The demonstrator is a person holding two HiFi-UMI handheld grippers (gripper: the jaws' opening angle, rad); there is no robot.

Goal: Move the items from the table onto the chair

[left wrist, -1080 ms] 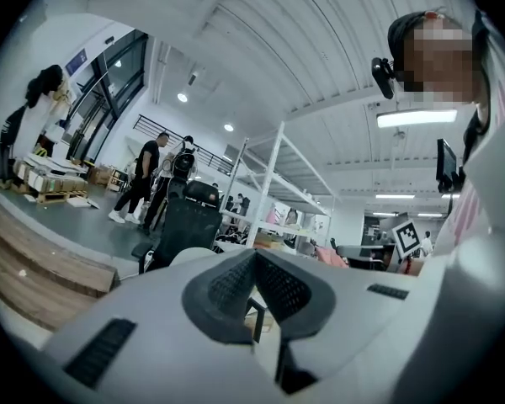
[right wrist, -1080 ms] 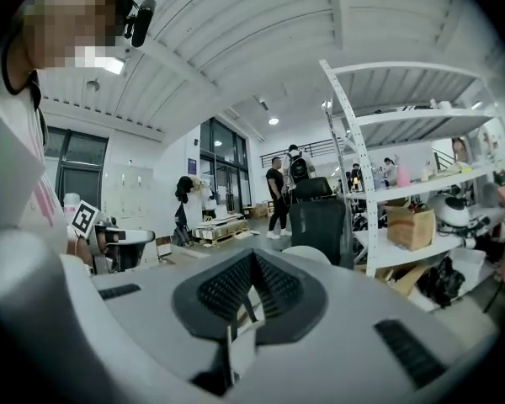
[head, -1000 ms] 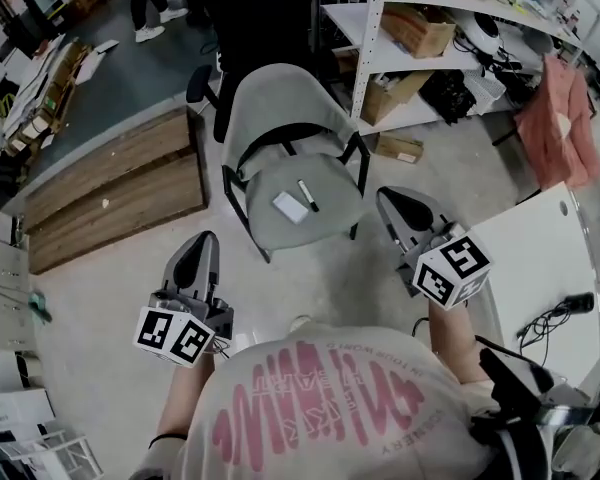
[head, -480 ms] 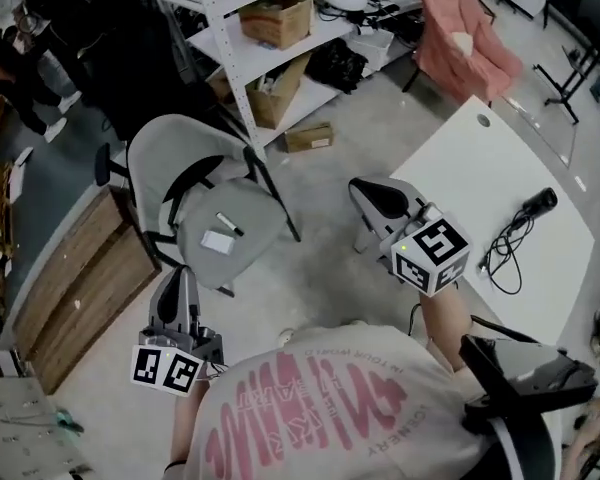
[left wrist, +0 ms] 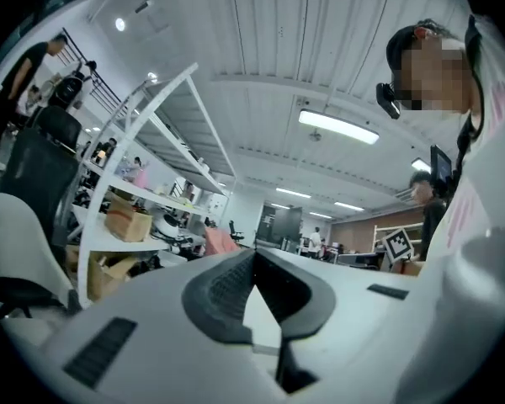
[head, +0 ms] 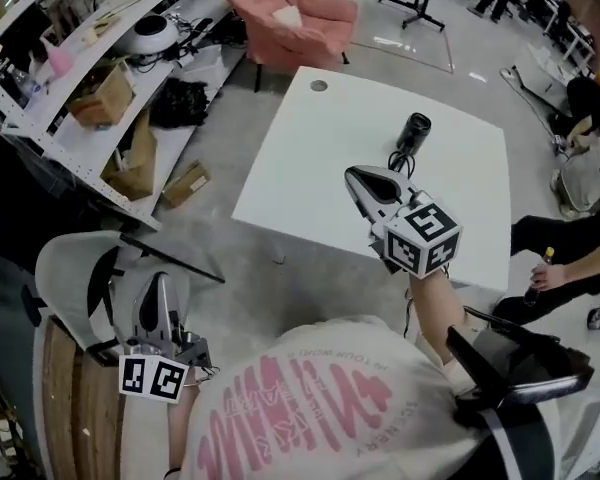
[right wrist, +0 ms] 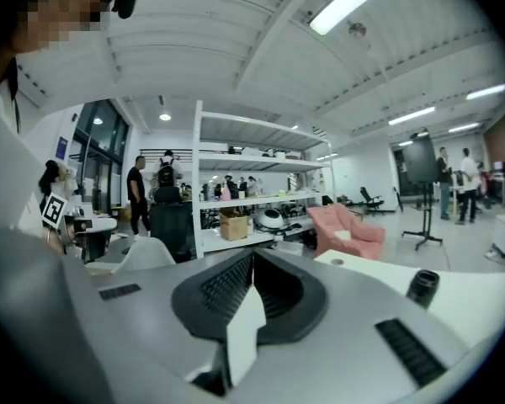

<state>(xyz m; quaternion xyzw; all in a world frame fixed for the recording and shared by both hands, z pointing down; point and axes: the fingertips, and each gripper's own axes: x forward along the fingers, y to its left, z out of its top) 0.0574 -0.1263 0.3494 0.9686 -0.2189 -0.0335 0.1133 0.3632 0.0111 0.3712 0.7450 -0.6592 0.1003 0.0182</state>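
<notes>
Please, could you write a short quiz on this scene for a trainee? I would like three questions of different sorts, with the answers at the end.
1. True or false: the black device lies on the white table.
2. The right tongs are: A) open wide; B) shut and empty; C) shut on the black device.
3. Which piece of furniture is nearest to the left tongs?

Key: 1. True. 2. B. 3. The grey chair.
</notes>
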